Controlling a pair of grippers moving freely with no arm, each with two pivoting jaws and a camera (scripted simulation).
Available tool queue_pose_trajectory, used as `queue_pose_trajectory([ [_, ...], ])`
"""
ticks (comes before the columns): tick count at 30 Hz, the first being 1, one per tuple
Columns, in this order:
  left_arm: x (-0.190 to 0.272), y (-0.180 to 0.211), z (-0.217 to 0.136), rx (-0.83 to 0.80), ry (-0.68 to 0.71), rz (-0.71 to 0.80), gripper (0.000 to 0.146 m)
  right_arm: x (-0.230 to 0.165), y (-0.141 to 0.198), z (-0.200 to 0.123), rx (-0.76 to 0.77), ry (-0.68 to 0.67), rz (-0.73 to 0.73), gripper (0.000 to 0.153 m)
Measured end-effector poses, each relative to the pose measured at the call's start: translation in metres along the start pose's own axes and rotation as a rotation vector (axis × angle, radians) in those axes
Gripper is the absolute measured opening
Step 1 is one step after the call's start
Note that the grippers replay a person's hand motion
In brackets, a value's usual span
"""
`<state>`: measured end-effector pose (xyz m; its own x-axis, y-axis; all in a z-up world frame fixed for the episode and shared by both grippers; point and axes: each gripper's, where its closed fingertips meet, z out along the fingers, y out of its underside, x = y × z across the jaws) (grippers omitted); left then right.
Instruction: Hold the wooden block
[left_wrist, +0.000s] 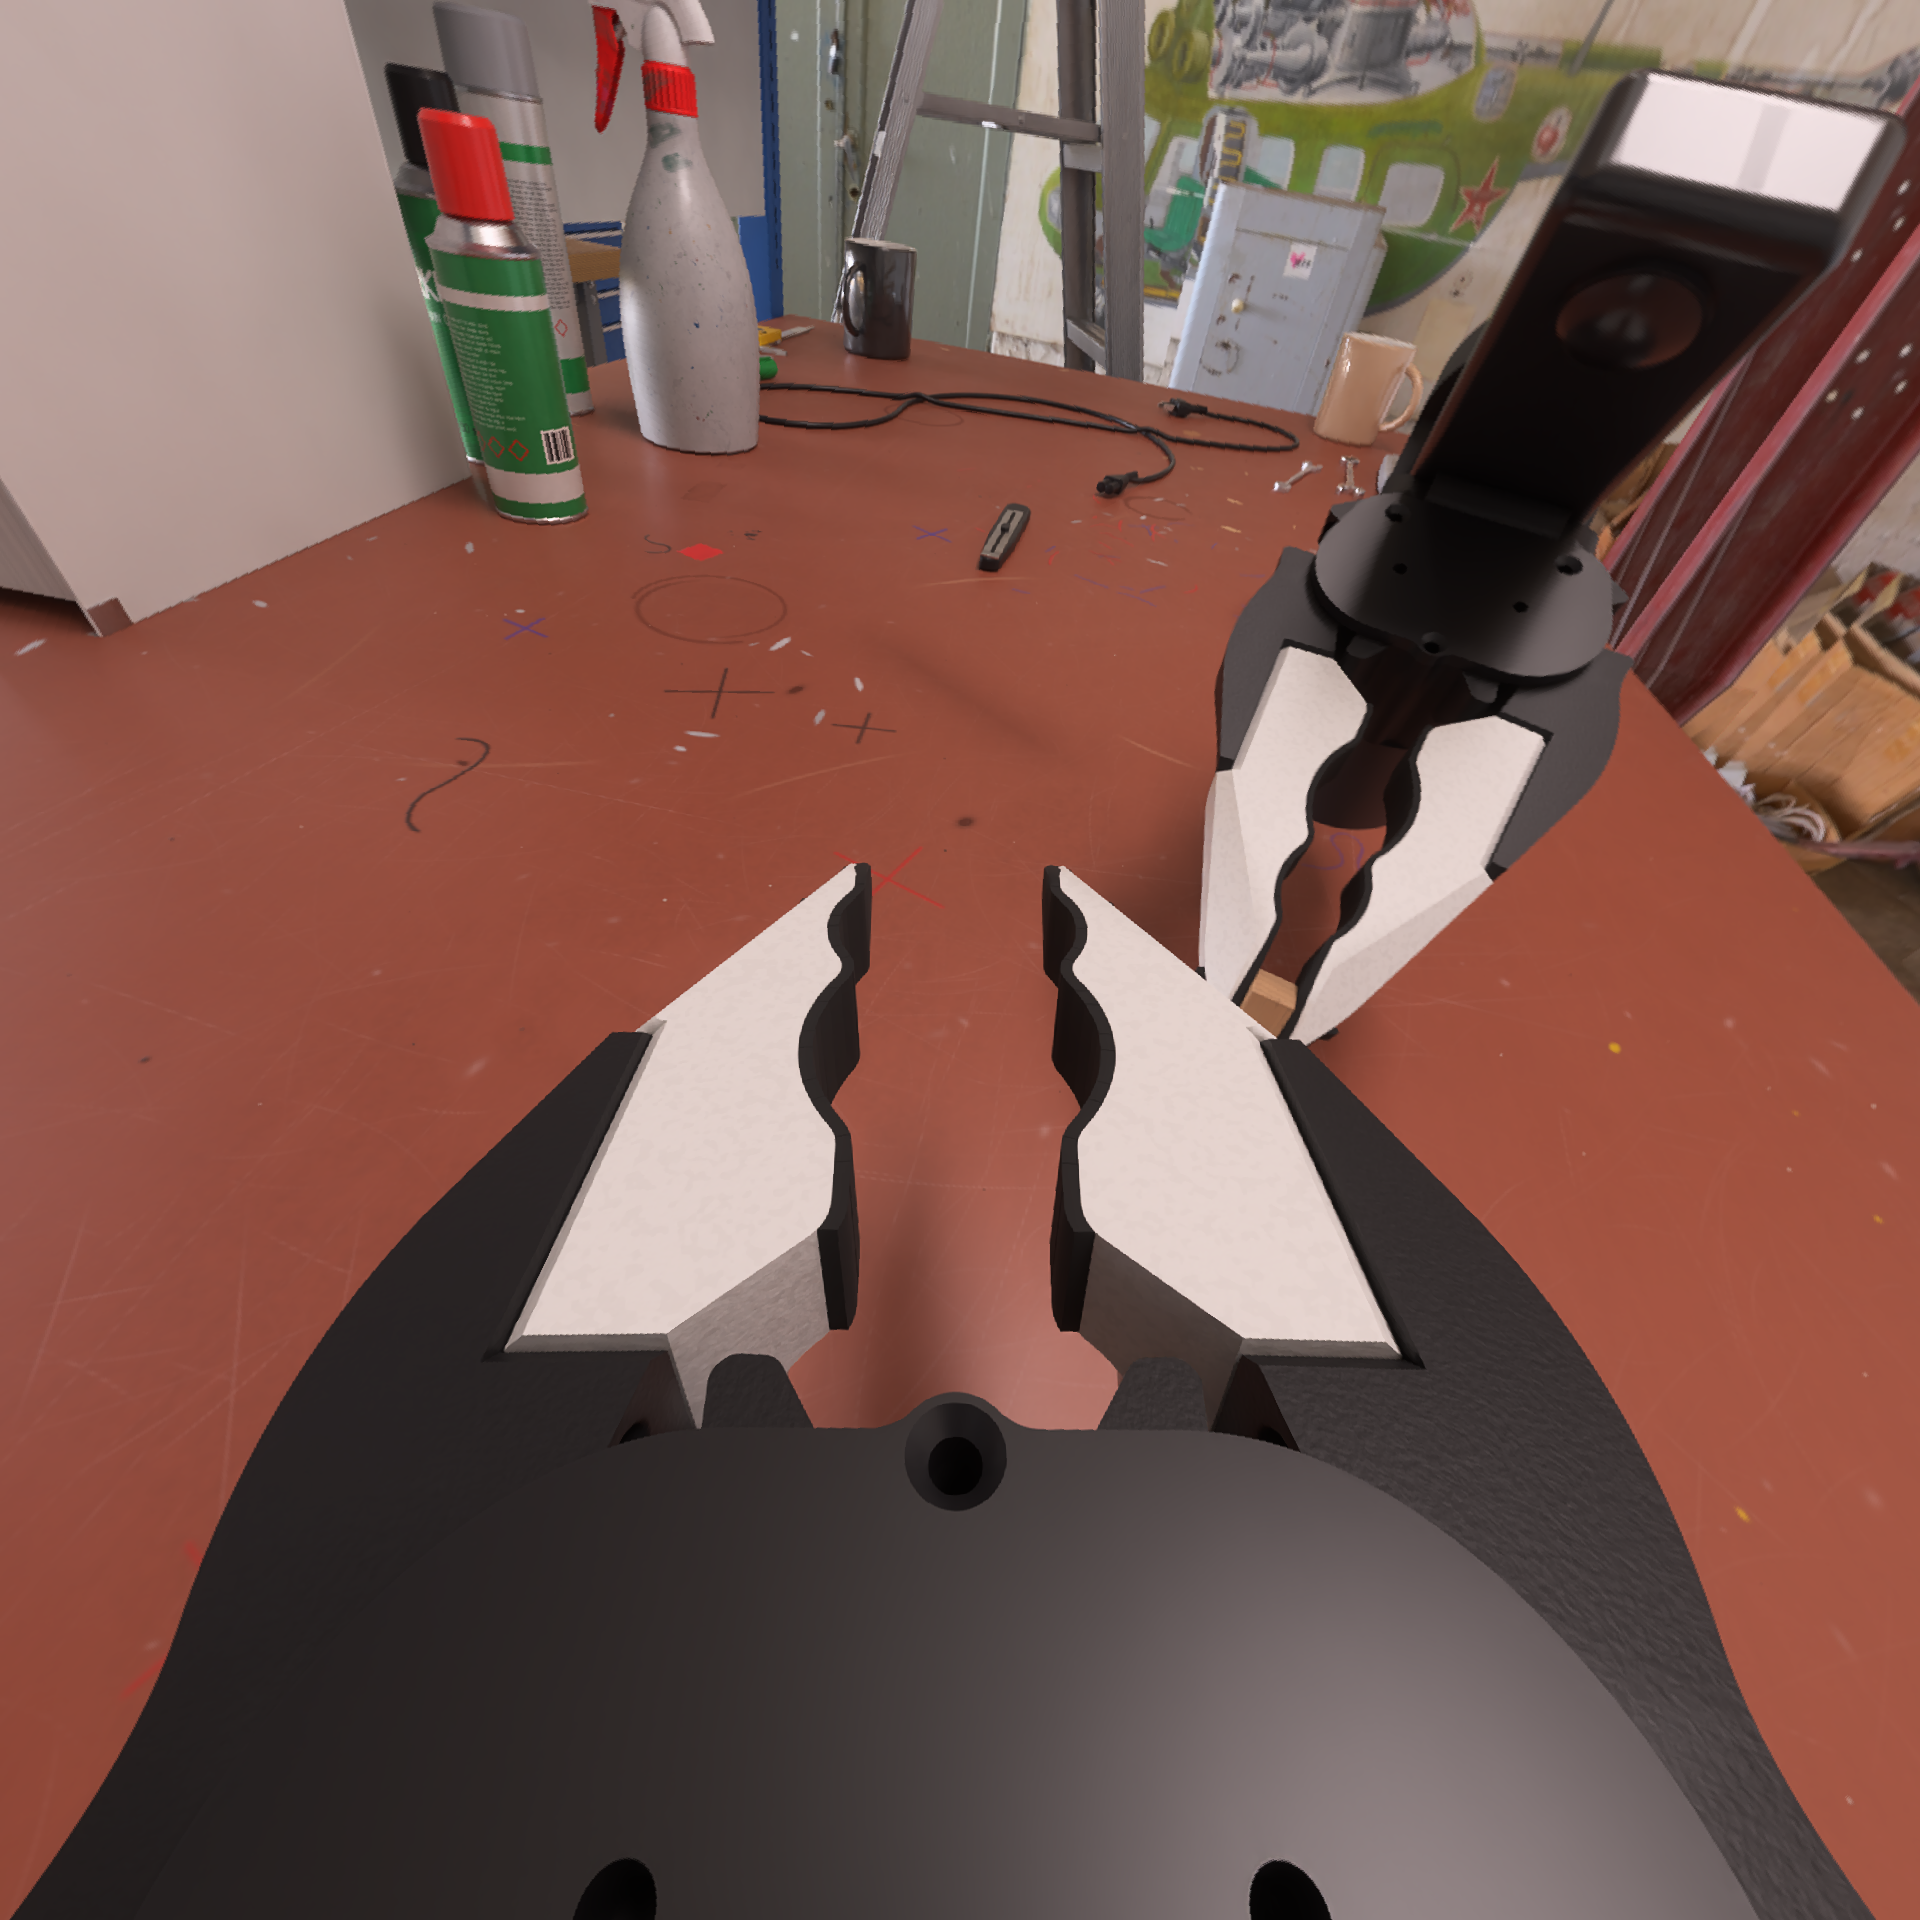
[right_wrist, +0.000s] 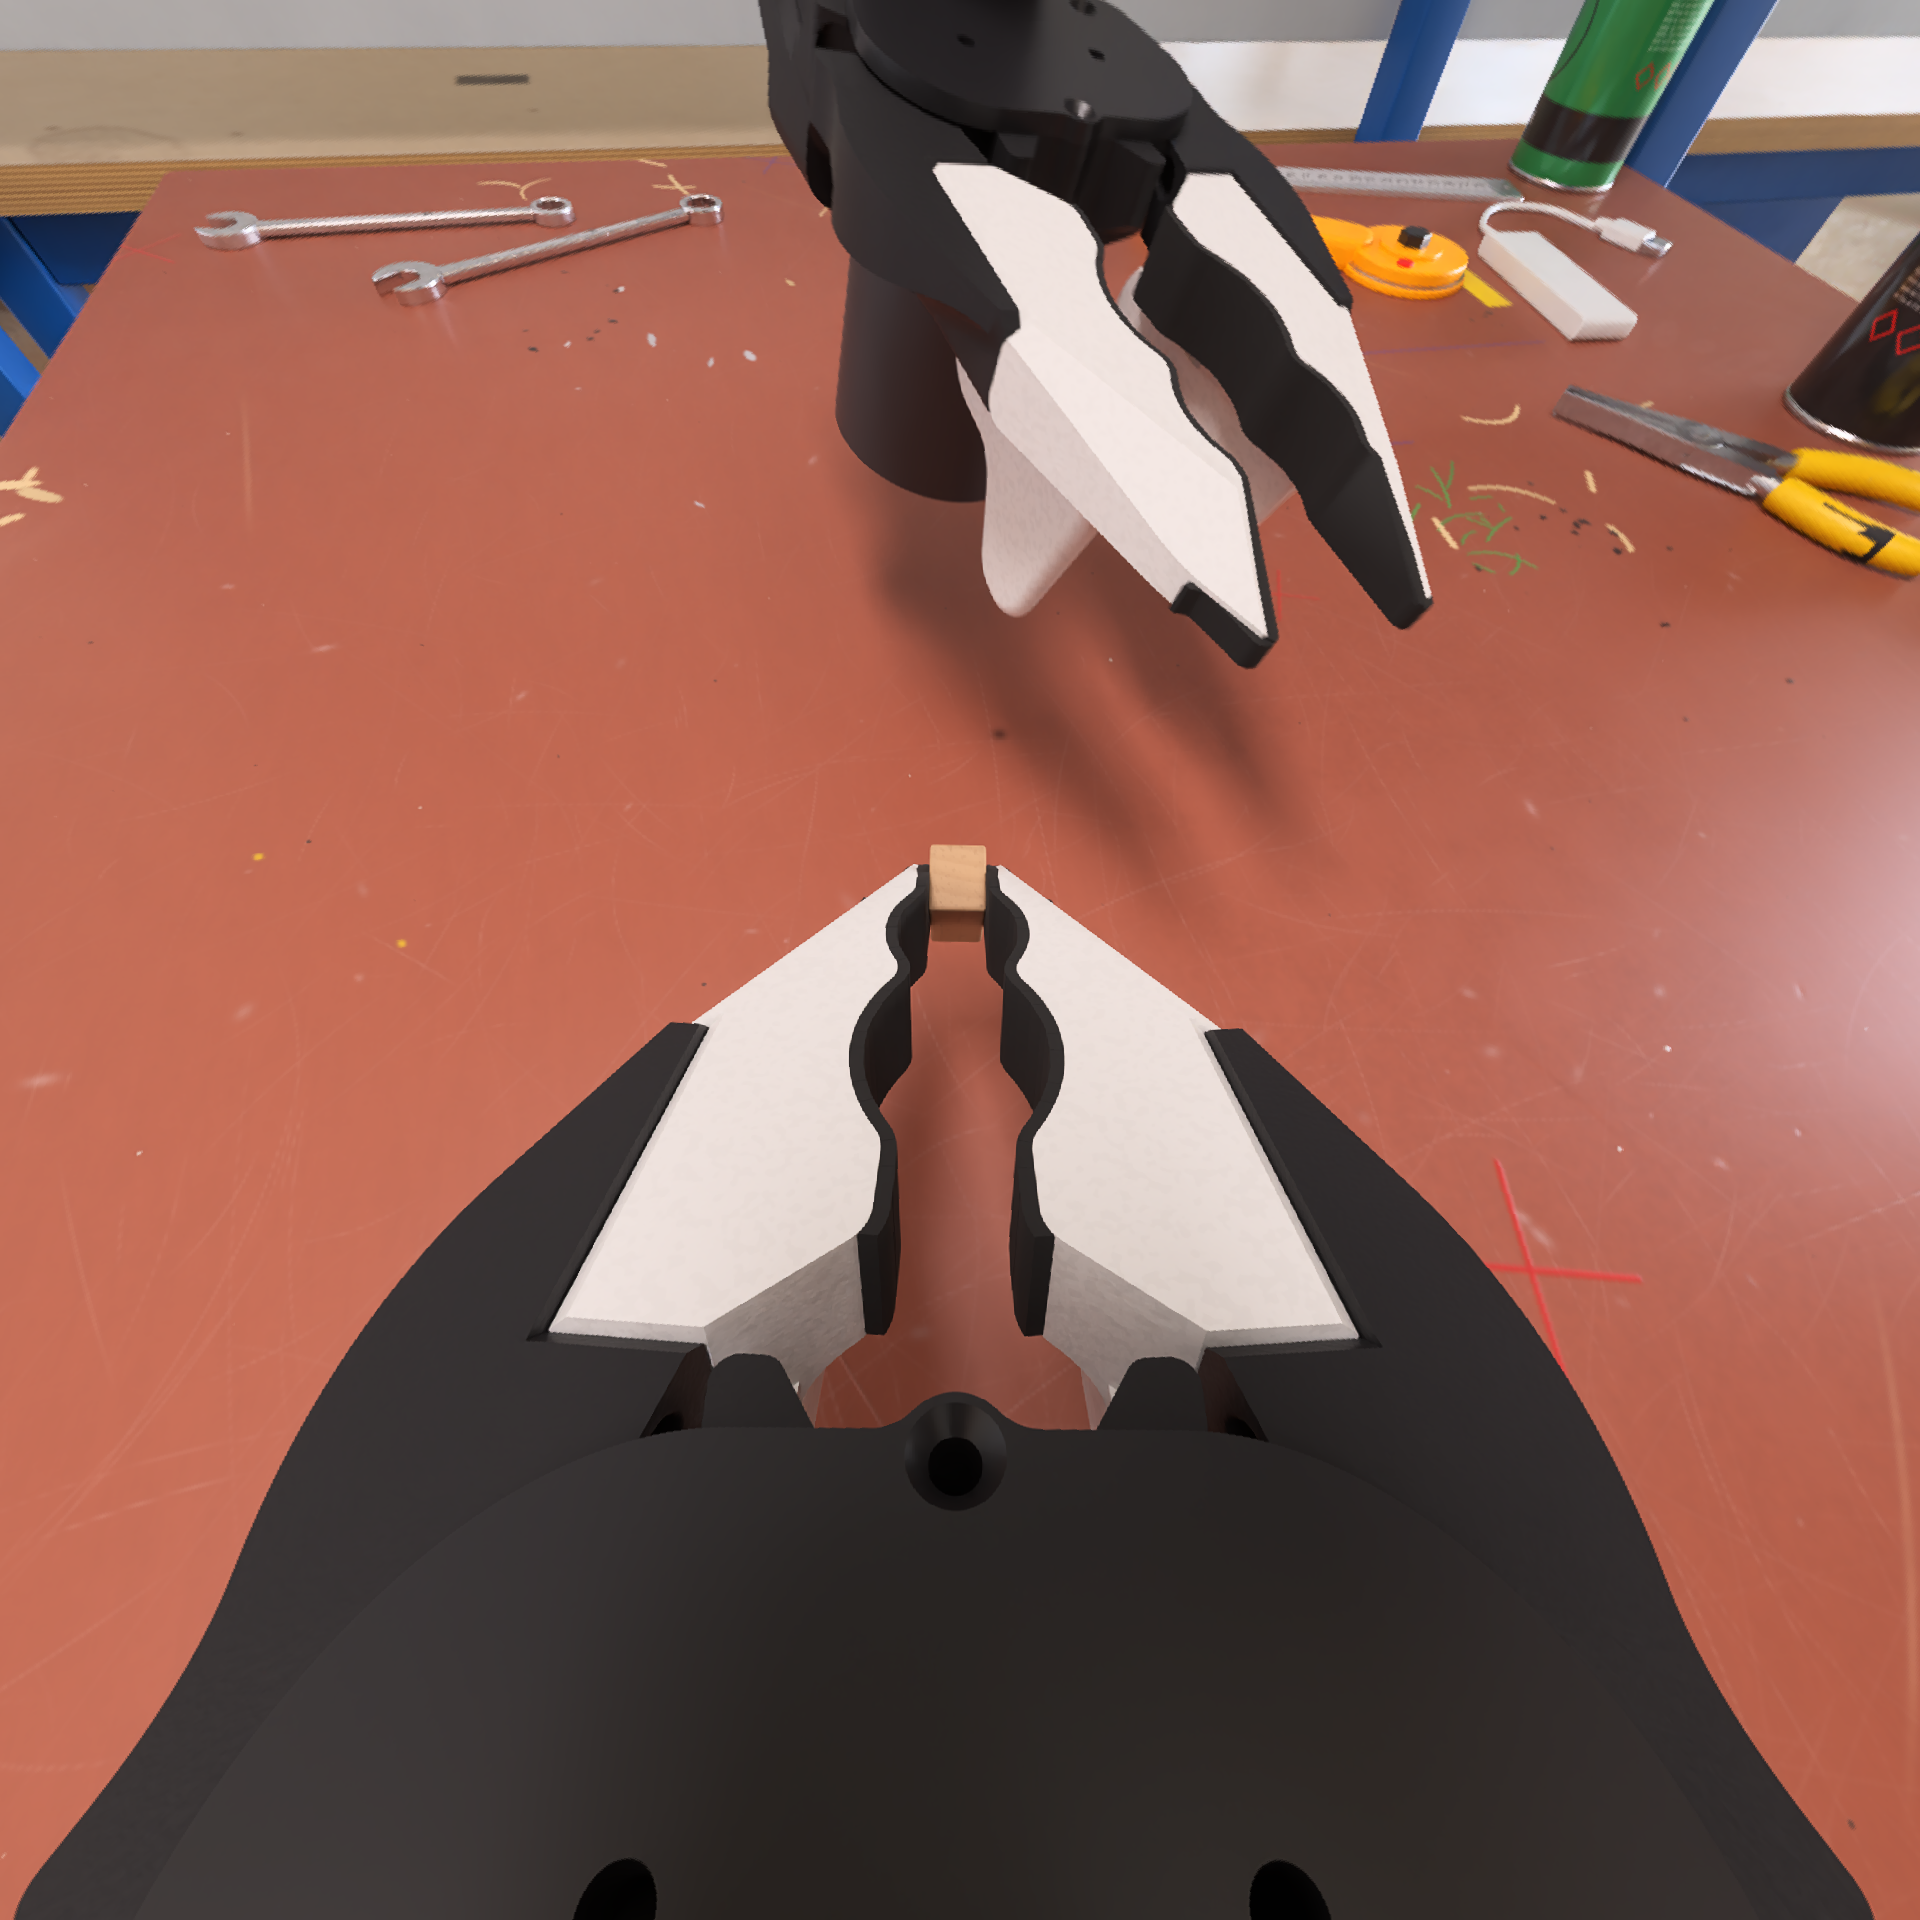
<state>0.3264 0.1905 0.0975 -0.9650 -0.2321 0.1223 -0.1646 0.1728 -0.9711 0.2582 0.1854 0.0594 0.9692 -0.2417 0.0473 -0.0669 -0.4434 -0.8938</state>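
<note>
The right hand-held gripper (right_wrist: 957, 883) is clenched on the wooden block (right_wrist: 957, 878), pinched at its fingertips just above the red bench (right_wrist: 520, 727). Beyond it, the left hand-held gripper (right_wrist: 1340, 613) hovers released, its jaws apart with nothing between them. Farther back stand green spray cans (left_wrist: 499, 353) with printed labels and a barcode, beside a white spray bottle (left_wrist: 686, 291).

Bright, even light – sharp all over. A soft shadow sits on the table (right_wrist: 312, 727) in the upper middle; the edges bend.
</note>
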Motion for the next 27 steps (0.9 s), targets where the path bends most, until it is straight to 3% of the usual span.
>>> queue_pose_trajectory([
  [3,0.004,0.0,-0.001,-0.014,0.004,0.044,0.027,0.003,0.006,-0.001,-0.026,0.008,0.001,0.009],
  [6,0.02,0.01,-0.005,-0.113,0.102,0.139,0.0,0.003,0.011,0.0,-0.061,0.018,-0.022,0.009],
  [11,0.046,0.039,-0.013,-0.253,0.228,0.305,0.0,0.0,0.018,0.004,-0.114,0.024,-0.071,0.009],
  [15,0.06,0.056,-0.015,-0.356,0.334,0.282,0.0,-0.006,0.018,0.01,-0.128,-0.015,-0.08,0.009],
  [27,0.059,0.068,-0.016,-0.432,0.364,0.22,0.01,-0.006,0.022,0.016,-0.168,0.007,-0.128,0.009],
])
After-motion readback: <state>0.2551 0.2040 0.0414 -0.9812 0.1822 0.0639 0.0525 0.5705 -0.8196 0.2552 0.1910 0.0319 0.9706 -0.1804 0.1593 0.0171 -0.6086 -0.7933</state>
